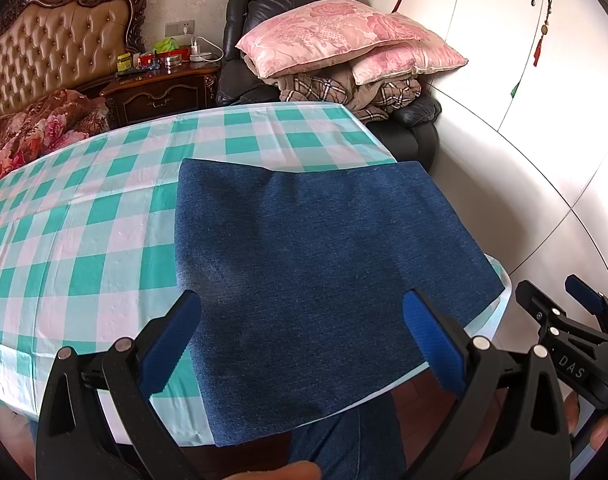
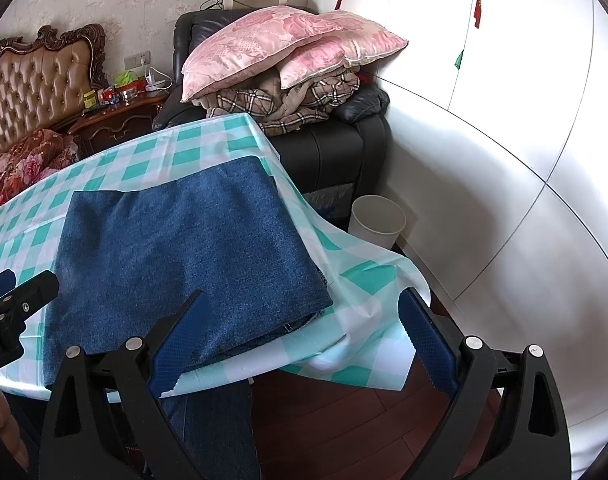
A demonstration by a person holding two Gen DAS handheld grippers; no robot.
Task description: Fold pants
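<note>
The blue denim pants (image 1: 319, 276) lie folded into a flat rectangle at the near right corner of the table with a green and white checked cloth (image 1: 84, 240). They also show in the right wrist view (image 2: 184, 260), where stacked layers show at the near right edge. My left gripper (image 1: 300, 332) is open and empty, hovering over the near edge of the pants. My right gripper (image 2: 304, 336) is open and empty, just off the pants' near right corner; it shows in the left wrist view (image 1: 551, 300) too.
A black armchair (image 2: 335, 152) piled with pink pillows (image 2: 284, 44) and a plaid blanket stands behind the table. A white bin (image 2: 377, 222) sits on the floor by the white wardrobe (image 2: 503, 120). A bed (image 1: 36, 128) and a nightstand (image 1: 160, 88) stand at the back left.
</note>
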